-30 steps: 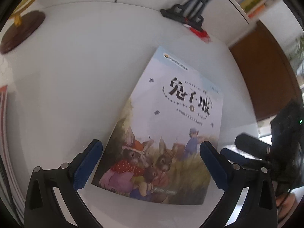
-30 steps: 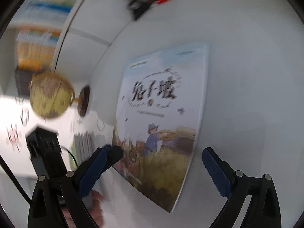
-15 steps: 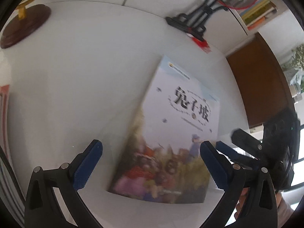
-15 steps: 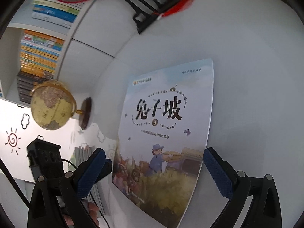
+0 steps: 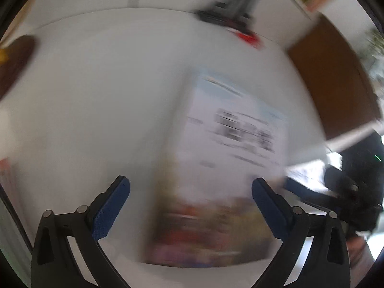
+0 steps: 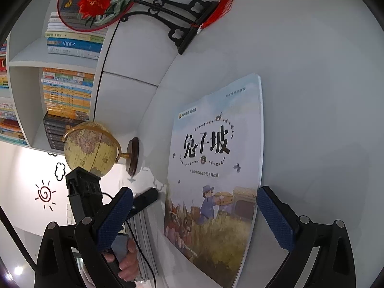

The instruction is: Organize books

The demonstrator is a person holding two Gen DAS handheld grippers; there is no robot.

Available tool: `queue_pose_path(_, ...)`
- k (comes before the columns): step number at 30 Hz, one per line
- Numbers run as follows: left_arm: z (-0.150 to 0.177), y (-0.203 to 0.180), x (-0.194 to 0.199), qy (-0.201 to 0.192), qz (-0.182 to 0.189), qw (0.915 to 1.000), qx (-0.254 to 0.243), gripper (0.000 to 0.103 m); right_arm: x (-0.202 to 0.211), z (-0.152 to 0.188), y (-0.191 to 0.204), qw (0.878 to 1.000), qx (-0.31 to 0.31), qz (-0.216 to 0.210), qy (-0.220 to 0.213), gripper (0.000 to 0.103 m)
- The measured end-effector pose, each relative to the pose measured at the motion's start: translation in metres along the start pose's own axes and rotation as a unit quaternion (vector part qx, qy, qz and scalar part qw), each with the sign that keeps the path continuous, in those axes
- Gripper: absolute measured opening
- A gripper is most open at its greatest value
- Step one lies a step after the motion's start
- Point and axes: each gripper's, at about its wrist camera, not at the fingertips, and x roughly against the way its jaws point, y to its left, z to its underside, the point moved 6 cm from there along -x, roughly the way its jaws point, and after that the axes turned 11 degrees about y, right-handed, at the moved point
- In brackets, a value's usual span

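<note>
The thin, glossy, pale-blue illustrated paperback book [image 6: 213,168] lying flat on the white table [image 6: 312,96] looks light, floppy and slippery, best pinched at an edge, while the left gripper [image 5: 189,187] and right gripper [image 6: 192,201] both stand spread apart, holding nothing.

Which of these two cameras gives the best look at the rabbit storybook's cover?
The right wrist view: the storybook is sharp there, its title and farm illustration readable, lying flat on the white table. The left wrist view shows the same storybook smeared by motion blur, its title illegible.
</note>
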Motion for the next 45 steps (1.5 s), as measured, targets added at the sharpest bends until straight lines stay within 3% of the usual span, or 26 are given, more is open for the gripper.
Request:
queue_pose_path(4,0.008,-0.011,-0.006,0.014,-0.071,0.9968,-0.032,0.084,-0.001,0.002,0.002,1.000,0.019,0.008,0.004,0.103)
queue_pose_path(6,0.011,-0.011,-0.008,0.019,-0.112,0.9930,-0.031,0.084,0.002,0.001,-0.004,1.000,-0.013,-0.019,0.011,0.102)
queue_pose_path(7,0.013,-0.012,-0.009,0.021,-0.126,0.9913,-0.032,0.084,0.006,0.002,-0.005,0.998,-0.027,-0.059,0.012,0.100)
queue_pose_path(8,0.014,-0.014,-0.010,0.021,-0.138,0.9895,-0.039,0.084,0.011,0.003,-0.001,0.995,-0.019,-0.095,0.007,0.088)
queue_pose_path(9,0.015,-0.018,-0.011,0.021,-0.146,0.9879,-0.046,0.084,0.017,0.005,0.005,0.992,0.003,-0.123,0.002,0.066)
queue_pose_path(11,0.017,-0.020,-0.012,0.019,-0.157,0.9860,-0.053,0.084,0.024,0.011,0.013,0.990,0.040,-0.132,-0.001,0.049)
queue_pose_path(14,0.018,-0.024,-0.011,0.017,-0.145,0.9883,-0.045,0.084,0.003,0.021,0.012,0.992,0.044,-0.105,0.045,0.049)
queue_pose_path(17,0.022,-0.022,-0.007,0.011,-0.138,0.9891,-0.050,0.084,-0.018,0.029,0.007,0.995,0.039,-0.066,0.065,0.046)
queue_pose_path(18,0.024,-0.021,-0.006,0.009,-0.136,0.9895,-0.049,0.085,-0.021,0.030,0.006,0.995,0.035,-0.068,0.063,0.027)
queue_pose_path(20,0.029,-0.013,0.004,0.000,-0.099,0.9948,-0.023,0.088,-0.021,0.031,0.001,0.997,0.023,-0.061,0.049,0.005)
queue_pose_path(21,0.030,-0.008,0.008,-0.005,-0.073,0.9973,-0.002,0.090,-0.019,0.031,0.000,0.997,0.021,-0.066,0.046,0.003)
queue_pose_path(25,0.036,0.012,0.019,-0.020,0.005,0.9970,0.075,0.096,-0.010,0.033,0.008,0.992,0.010,-0.120,0.033,0.002)
queue_pose_path(30,0.040,0.027,0.023,-0.013,0.106,0.9815,0.159,0.096,0.005,0.036,0.050,0.980,0.027,-0.193,0.030,0.003)
queue_pose_path(31,0.042,0.028,0.022,-0.010,0.135,0.9752,0.175,0.096,0.009,0.037,0.057,0.978,0.034,-0.202,0.030,0.003)
queue_pose_path(35,0.053,0.029,0.022,-0.016,0.269,0.9333,0.237,0.093,0.032,0.035,0.075,0.962,0.024,-0.271,0.011,0.004)
queue_pose_path(36,0.054,0.027,0.024,-0.020,0.298,0.9232,0.243,0.079,0.036,0.036,0.079,0.962,0.029,-0.272,0.009,0.004)
queue_pose_path(37,0.056,0.023,0.027,-0.021,0.328,0.9131,0.242,0.059,0.038,0.036,0.082,0.963,0.038,-0.266,0.010,0.004)
queue_pose_path(38,0.053,0.015,0.027,-0.022,0.344,0.9090,0.234,0.047,0.036,0.036,0.084,0.967,0.041,-0.251,0.017,0.004)
queue_pose_path(39,0.052,0.007,0.030,-0.021,0.351,0.9106,0.217,0.031,0.035,0.036,0.083,0.969,0.037,-0.245,0.022,0.004)
queue_pose_path(41,0.053,-0.006,0.036,-0.020,0.291,0.9406,0.174,0.030,0.032,0.038,0.080,0.971,0.032,-0.237,0.028,0.004)
queue_pose_path(42,0.052,-0.011,0.039,-0.023,0.263,0.9512,0.160,0.027,0.033,0.039,0.077,0.973,0.030,-0.229,0.023,0.005)
queue_pose_path(45,0.053,-0.014,0.047,-0.021,0.221,0.9624,0.156,0.020,0.037,0.041,0.068,0.980,0.015,-0.196,0.014,0.005)
